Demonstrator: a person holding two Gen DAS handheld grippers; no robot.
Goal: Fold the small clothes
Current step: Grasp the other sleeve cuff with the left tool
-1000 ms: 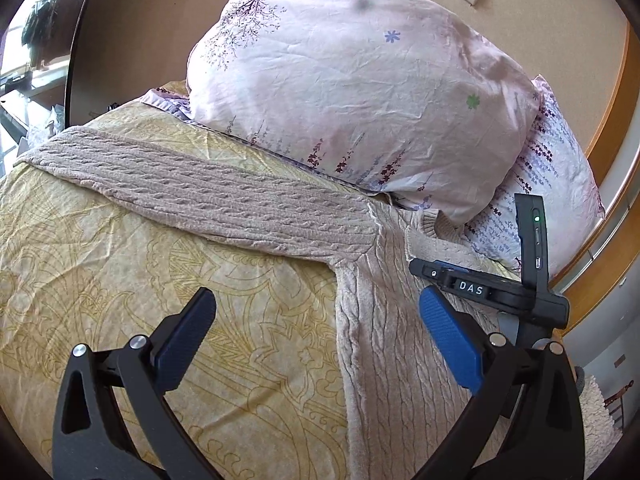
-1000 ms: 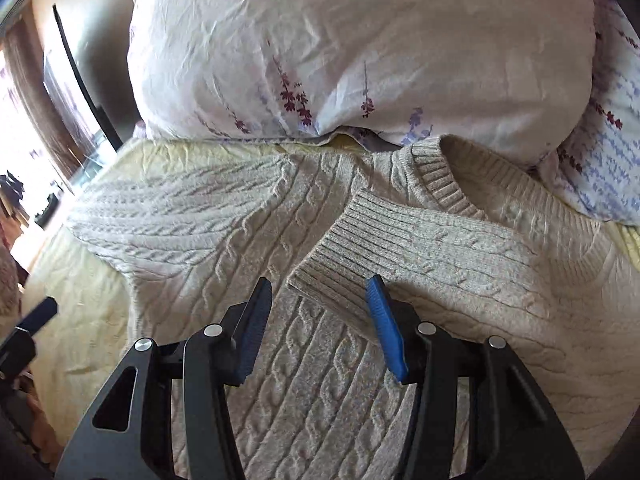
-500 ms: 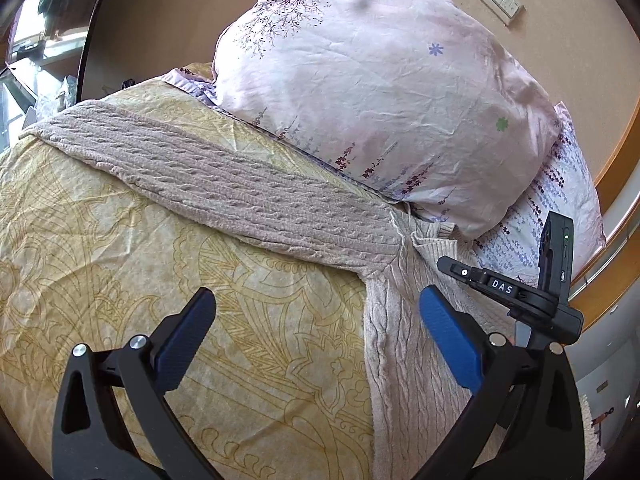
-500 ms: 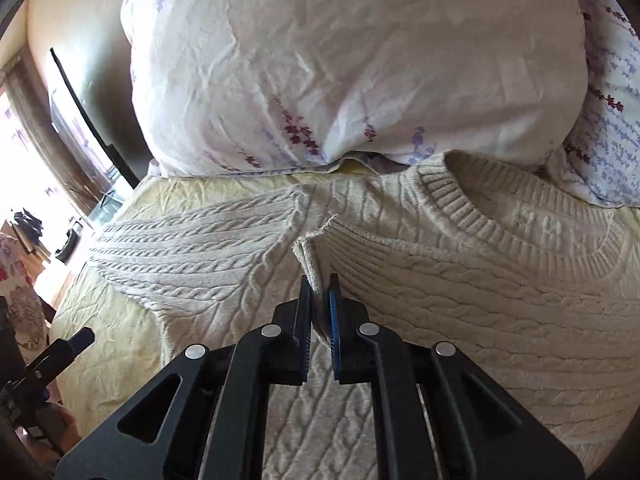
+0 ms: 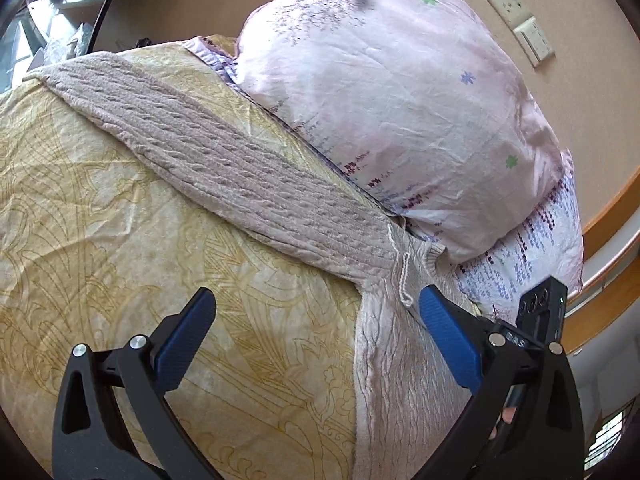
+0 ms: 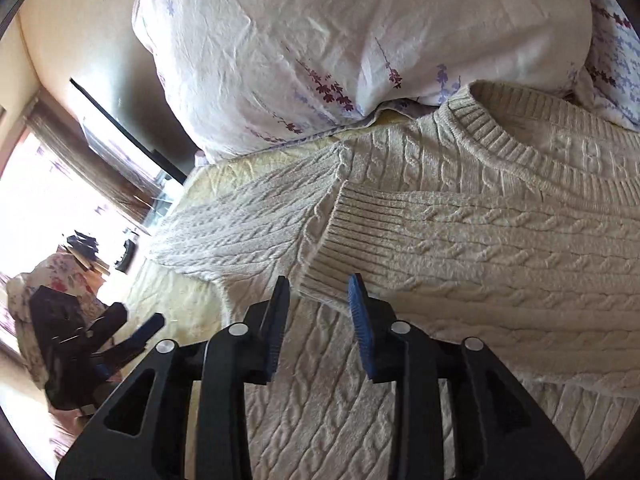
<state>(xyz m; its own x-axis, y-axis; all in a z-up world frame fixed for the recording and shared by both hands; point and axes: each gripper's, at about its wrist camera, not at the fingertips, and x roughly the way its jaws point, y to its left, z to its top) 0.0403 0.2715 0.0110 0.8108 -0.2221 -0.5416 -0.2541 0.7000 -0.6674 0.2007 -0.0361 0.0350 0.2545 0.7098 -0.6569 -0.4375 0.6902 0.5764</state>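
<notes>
The sweater point(image 6: 500, 240) is thick cream cable knit, ropy and rough, with tight ribbing at the collar and at the cuff point(image 6: 352, 236) of the folded sleeve. A loose strand of yarn point(image 5: 405, 280) hangs at its shoulder seam. Under it the bedspread point(image 5: 120, 240) is matt yellow cloth with a printed line pattern, lightly creased. At twelve o'clock the pillow point(image 5: 400, 100) is thin, crinkled pale cotton with small flower prints. The left gripper point(image 5: 316, 328) and right gripper point(image 6: 318, 312) are matt black plastic with shiny metal pins; their fingers point(image 5: 448, 340) carry blue ridged pads. The wall point(image 5: 580, 80) looks smooth and matt, edged by glossy wood trim point(image 5: 600, 300).
</notes>
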